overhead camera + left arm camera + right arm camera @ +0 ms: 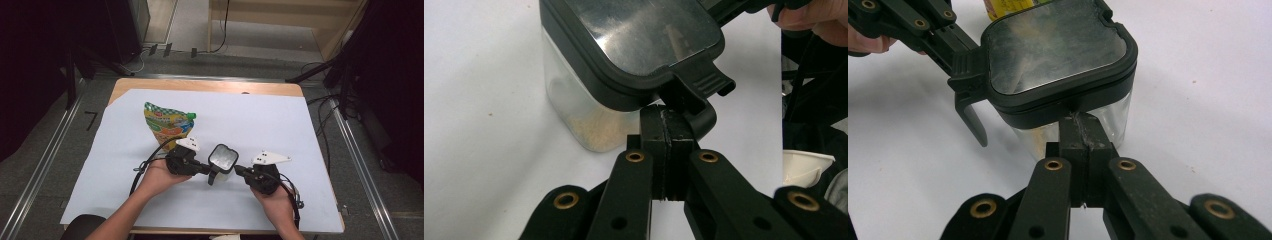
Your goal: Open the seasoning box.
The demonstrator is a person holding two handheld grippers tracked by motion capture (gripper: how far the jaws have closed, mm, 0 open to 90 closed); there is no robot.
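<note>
A clear square container (222,159) with a black-rimmed lid (1058,45) stands on the white sheet near the front middle; pale crumbs lie at its bottom (594,130). A black latch (704,85) hangs off one side of the lid. My left gripper (205,169) comes in from the left, its jaws (665,117) shut on that latch (970,75). From the right, my right gripper (237,170) has its jaws (1079,125) shut against the lid's rim at the opposite side. A green and yellow spouted pouch (167,127) lies flat behind the left gripper.
The white sheet (300,125) covers most of the wooden table (200,85). Cables trail from both grippers toward the front edge. Metal rails (45,160) run along the floor on both sides, and dark stands rise at the back right.
</note>
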